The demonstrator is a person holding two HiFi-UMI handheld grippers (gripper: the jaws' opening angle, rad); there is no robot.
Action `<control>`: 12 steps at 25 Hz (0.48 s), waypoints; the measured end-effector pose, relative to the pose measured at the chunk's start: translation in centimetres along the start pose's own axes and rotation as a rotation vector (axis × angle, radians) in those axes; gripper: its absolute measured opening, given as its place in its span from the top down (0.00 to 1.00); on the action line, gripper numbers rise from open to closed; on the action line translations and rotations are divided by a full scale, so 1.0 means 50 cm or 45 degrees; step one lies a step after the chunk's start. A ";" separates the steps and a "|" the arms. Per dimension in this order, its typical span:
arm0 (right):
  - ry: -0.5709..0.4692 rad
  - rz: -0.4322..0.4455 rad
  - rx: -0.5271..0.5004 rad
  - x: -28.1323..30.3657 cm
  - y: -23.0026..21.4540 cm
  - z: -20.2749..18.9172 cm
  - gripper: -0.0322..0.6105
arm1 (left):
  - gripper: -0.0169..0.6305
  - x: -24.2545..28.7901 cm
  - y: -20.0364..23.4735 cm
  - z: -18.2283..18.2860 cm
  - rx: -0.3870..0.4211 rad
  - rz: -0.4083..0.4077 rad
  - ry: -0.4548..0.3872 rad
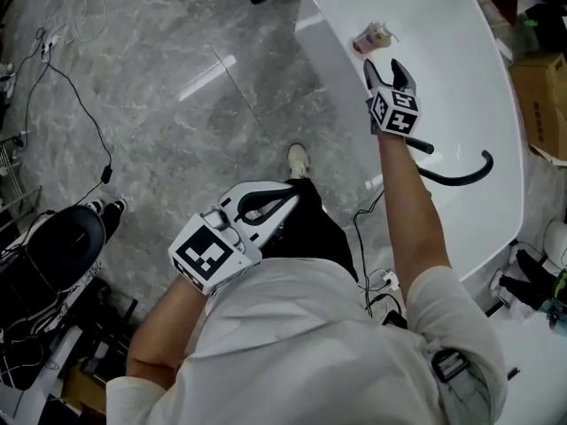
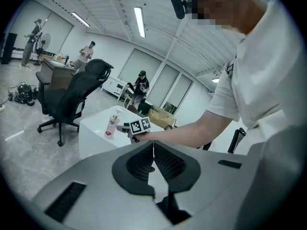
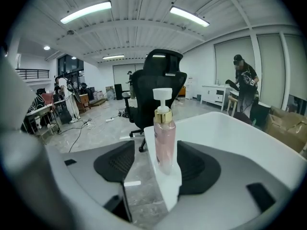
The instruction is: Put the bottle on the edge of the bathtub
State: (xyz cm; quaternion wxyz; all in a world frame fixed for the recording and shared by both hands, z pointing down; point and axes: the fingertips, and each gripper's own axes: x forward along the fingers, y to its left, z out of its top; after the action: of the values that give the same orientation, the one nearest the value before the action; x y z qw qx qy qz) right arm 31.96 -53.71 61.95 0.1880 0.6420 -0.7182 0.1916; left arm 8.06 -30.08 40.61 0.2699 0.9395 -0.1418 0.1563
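Observation:
A pink pump bottle (image 1: 372,38) (image 3: 164,138) stands upright on the white bathtub's rim (image 1: 328,25) near its corner. My right gripper (image 1: 384,67) (image 3: 160,169) is just behind it and open. Its dark pads flank the bottle's base without touching it. My left gripper (image 1: 288,197) (image 2: 153,150) hangs close to my body over the floor, shut with nothing between its jaws. In the left gripper view the bottle (image 2: 111,126) and the right gripper (image 2: 136,127) show on the tub corner (image 2: 96,128).
A black curved hose (image 1: 456,177) lies inside the tub. A black office chair (image 3: 158,75) (image 2: 72,97) stands on the marble floor beyond the tub corner. Cables (image 1: 80,96) trail on the floor at left, a cardboard box (image 1: 545,104) sits at right. People stand far off.

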 end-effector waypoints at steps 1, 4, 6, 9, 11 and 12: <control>-0.003 -0.002 0.000 -0.016 0.007 0.000 0.51 | 0.95 -0.011 -0.006 -0.002 0.011 -0.005 -0.004; -0.009 0.017 -0.001 -0.064 0.037 0.004 0.53 | 0.95 -0.050 -0.015 -0.002 0.040 0.008 -0.011; -0.016 0.047 0.000 -0.096 0.062 0.011 0.54 | 0.95 -0.079 -0.018 0.003 0.065 0.020 -0.031; -0.030 0.080 -0.007 -0.153 0.101 0.024 0.60 | 0.95 -0.128 -0.029 0.010 0.103 0.026 -0.068; -0.038 0.092 -0.009 -0.198 0.131 0.029 0.64 | 0.95 -0.163 -0.042 0.008 0.113 0.030 -0.082; -0.043 0.098 -0.011 -0.221 0.147 0.033 0.68 | 0.95 -0.180 -0.048 0.006 0.117 0.031 -0.090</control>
State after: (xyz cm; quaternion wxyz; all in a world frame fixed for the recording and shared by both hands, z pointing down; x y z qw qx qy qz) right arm 25.75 -44.43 54.62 0.1711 0.6164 -0.7462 0.1846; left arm 0.78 -26.65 35.93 0.2193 0.9540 -0.1555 0.1325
